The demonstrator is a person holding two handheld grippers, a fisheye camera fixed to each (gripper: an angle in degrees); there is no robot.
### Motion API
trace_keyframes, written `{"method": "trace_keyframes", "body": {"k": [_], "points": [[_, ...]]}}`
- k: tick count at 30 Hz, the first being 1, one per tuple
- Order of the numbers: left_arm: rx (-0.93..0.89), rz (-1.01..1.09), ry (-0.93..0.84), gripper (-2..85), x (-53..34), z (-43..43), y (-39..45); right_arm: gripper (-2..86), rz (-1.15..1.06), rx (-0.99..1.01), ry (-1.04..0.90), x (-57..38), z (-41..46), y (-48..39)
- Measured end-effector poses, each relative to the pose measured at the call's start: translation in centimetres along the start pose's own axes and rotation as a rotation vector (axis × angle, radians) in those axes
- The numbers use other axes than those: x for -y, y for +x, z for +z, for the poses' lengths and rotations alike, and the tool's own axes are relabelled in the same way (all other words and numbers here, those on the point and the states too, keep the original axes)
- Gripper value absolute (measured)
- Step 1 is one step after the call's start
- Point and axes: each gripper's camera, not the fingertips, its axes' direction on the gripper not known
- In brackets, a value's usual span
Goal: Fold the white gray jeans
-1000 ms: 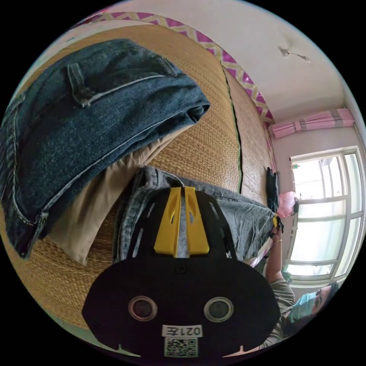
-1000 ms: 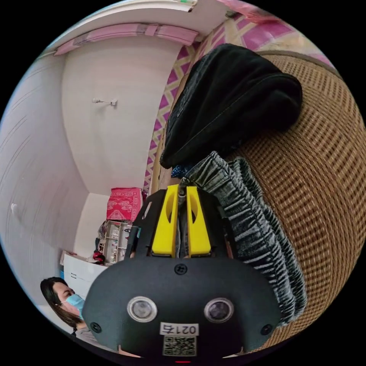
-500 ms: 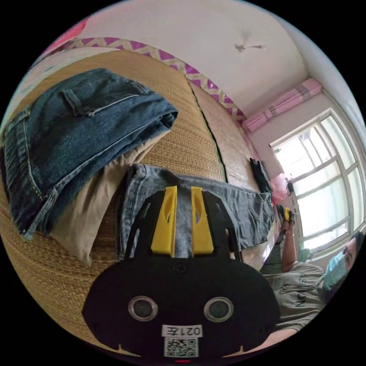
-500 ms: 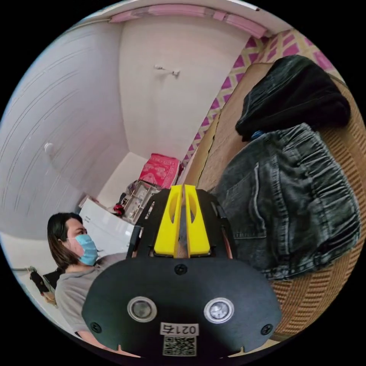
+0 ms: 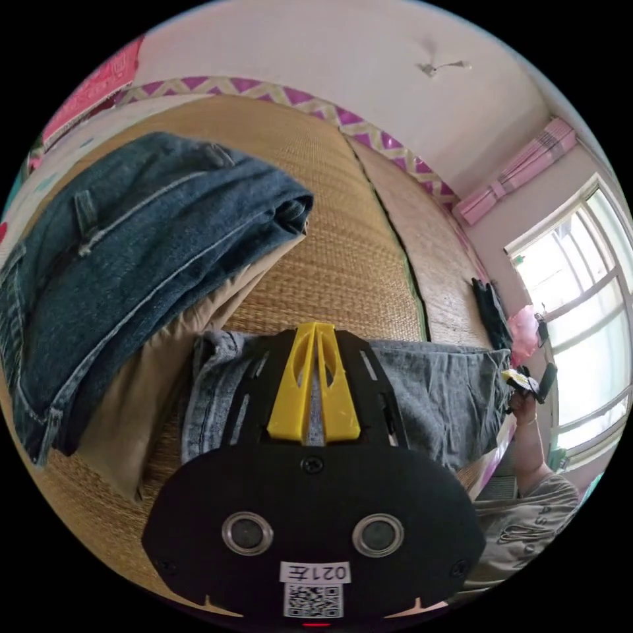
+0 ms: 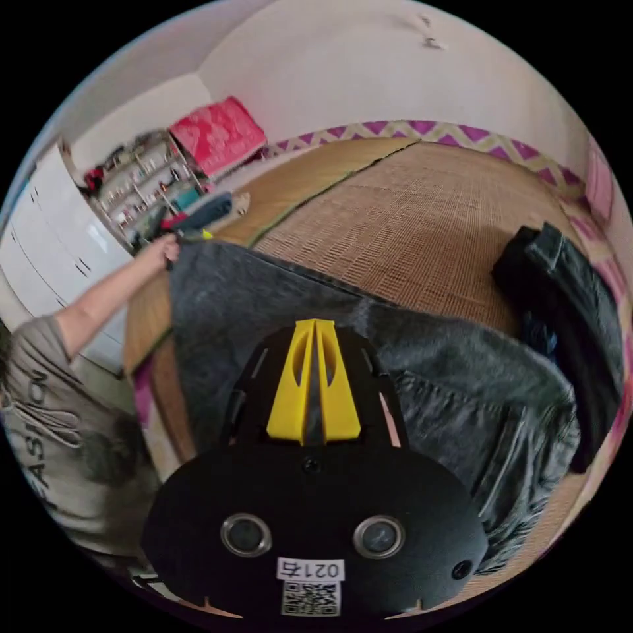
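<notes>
Left gripper view: yellow-jawed left gripper [image 5: 315, 330] pinching washed grey denim jeans [image 5: 448, 395] — spread on woven straw mat [image 5: 343, 264]; right gripper [image 6: 315, 326] likewise clamped on denim. Shirt lettering partly legible.

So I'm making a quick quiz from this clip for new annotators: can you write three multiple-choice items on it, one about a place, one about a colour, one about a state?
1. Where do the folded blue jeans lie?
A. on a tan garment on the woven mat
B. on a chair
C. in a drawer

2. What colour are the jaws of each gripper?
A. red
B. yellow
C. green

3. How do the left gripper's jaws stand?
A. wide open
B. closed on the gray jeans
C. closed on the blue jeans

Answers:
1 A, the tan garment peeks out beneath them on the woven mat.
2 B, both the left gripper and the right gripper show yellow jaws.
3 B, the jaws meet over the gray jeans fabric.
</notes>
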Motion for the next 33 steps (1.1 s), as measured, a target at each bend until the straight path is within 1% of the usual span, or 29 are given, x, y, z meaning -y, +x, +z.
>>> {"method": "trace_keyframes", "body": {"k": [1,2,3,7,8,10,11,13,14,15,16,17,18,19,20,22,23,24,25,26,27,28,30,33], "points": [[-0.015,0.015,0.014,-0.9,-0.3,-0.8,0.6,-1.0,-0.026,-0.109,-0.075,1.6,1.9,-0.2],[-0.052,0.064,0.023,-0.9,-0.9,-2.2,2.3,-1.0,-0.045,-0.136,-0.120,2.4,2.9,-0.2],[-0.090,0.132,0.004,-0.9,-1.5,-3.1,4.4,-1.0,-0.078,-0.142,-0.105,3.4,3.4,-0.1],[-0.142,0.310,-0.125,-0.9,-3.6,-2.9,10.8,-1.0,0.047,-0.068,-0.142,6.1,3.1,1.5],[-0.131,0.350,-0.180,-0.9,-4.2,-1.6,12.3,-1.0,0.063,-0.055,-0.137,6.2,3.0,1.7],[-0.018,0.350,-0.294,-0.9,-4.3,1.4,12.8,-0.9,0.107,-0.021,-0.126,6.0,2.0,1.8],[-0.026,0.346,-0.262,-0.9,-3.7,1.1,12.0,-0.9,0.104,-0.029,-0.131,5.9,1.5,1.5],[-0.058,0.280,-0.253,-0.9,-1.7,0.2,9.3,-0.8,0.017,-0.074,-0.071,4.9,-2.0,-1.6],[-0.108,0.209,-0.253,-0.9,-0.3,-0.4,7.0,-0.8,-0.006,-0.062,-0.061,4.6,-2.8,-2.5],[-0.142,0.163,-0.247,-0.9,1.0,-1.1,5.1,-0.8,-0.056,-0.008,-0.072,3.8,-3.7,-4.3],[-0.154,0.150,-0.242,-0.9,1.6,-1.5,4.2,-0.7,-0.104,0.059,-0.114,3.0,-3.7,-6.0],[-0.174,0.136,-0.233,-0.9,2.7,-2.5,2.6,-0.7,-0.120,0.077,-0.142,2.6,-3.4,-6.7],[-0.197,0.118,-0.226,-0.9,3.7,-3.5,0.9,-0.7,-0.143,0.056,-0.209,1.6,-2.1,-7.9],[-0.209,0.108,-0.223,-0.9,4.1,-4.1,0.1,-0.7,-0.183,-0.026,-0.266,0.3,-0.5,-9.0],[-0.219,0.090,-0.211,-0.9,5.0,-5.4,-1.4,-0.7,-0.179,-0.052,-0.180,-0.2,-1.3,-9.1],[-0.187,0.061,-0.170,-0.9,5.9,-8.3,-3.3,-0.7,-0.103,-0.038,-0.156,-1.3,-1.4,-8.2],[-0.153,0.046,-0.110,-0.8,6.1,-11.5,-4.7,-0.7,-0.082,-0.029,-0.160,-1.4,-1.5,-7.9],[-0.140,0.034,-0.007,-0.8,5.8,-15.9,-6.2,-0.7,-0.057,-0.020,-0.165,-1.8,-1.9,-7.7],[-0.145,0.027,0.041,-0.7,5.5,-18.1,-7.0,-0.7,-0.046,-0.019,-0.134,-2.7,-2.7,-7.9],[-0.156,0.003,0.110,-0.5,4.8,-22.3,-8.9,-0.7,-0.038,-0.017,-0.087,-3.4,-3.4,-8.1],[-0.144,-0.057,0.160,0.0,3.7,-26.2,-11.2,-0.7,-0.021,0.011,0.006,-5.0,-4.9,-8.5],[-0.138,-0.089,0.177,0.2,3.1,-28.0,-12.4,-0.7,-0.007,0.044,0.065,-6.6,-6.1,-9.0],[-0.158,-0.194,0.206,3.8,0.9,-33.6,-16.8,-0.7,0.009,0.082,0.128,-9.0,-7.4,-9.9],[-0.190,-0.349,0.226,7.9,-1.5,-38.3,-22.1,-0.6,0.043,0.140,0.189,-12.8,-8.9,-11.2]]}}
